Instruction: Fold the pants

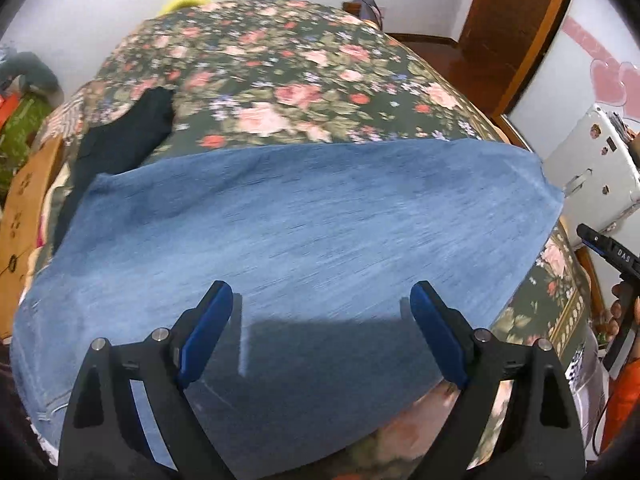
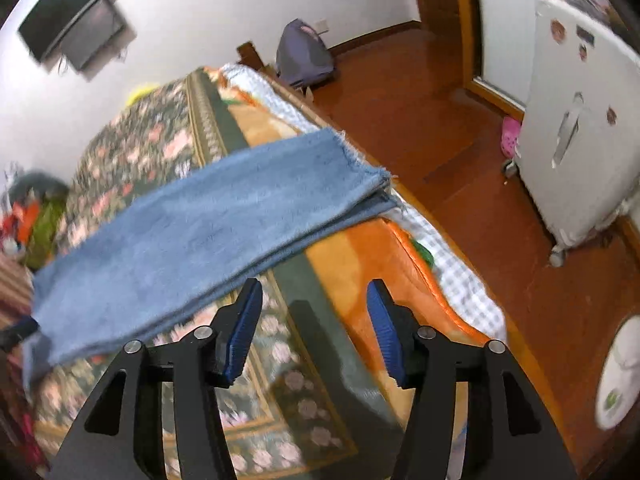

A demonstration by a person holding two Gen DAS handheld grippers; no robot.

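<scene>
Both tools gape empty; pants [image 2: 208,216] hem overhangs bed edge [image 2: 404,248].

The pants [image 1: 304,220] are cut off bottom-left, their waist end unseen.

Blue denim pants [image 1: 304,216] on dark floral bedspread [image 1: 280,76]

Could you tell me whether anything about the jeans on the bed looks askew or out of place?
Yes. The jeans are folded leg on leg, but their frayed hem end juts past the edge of the bed and the two layers are slightly offset there. Neither tongs grips them.
</scene>
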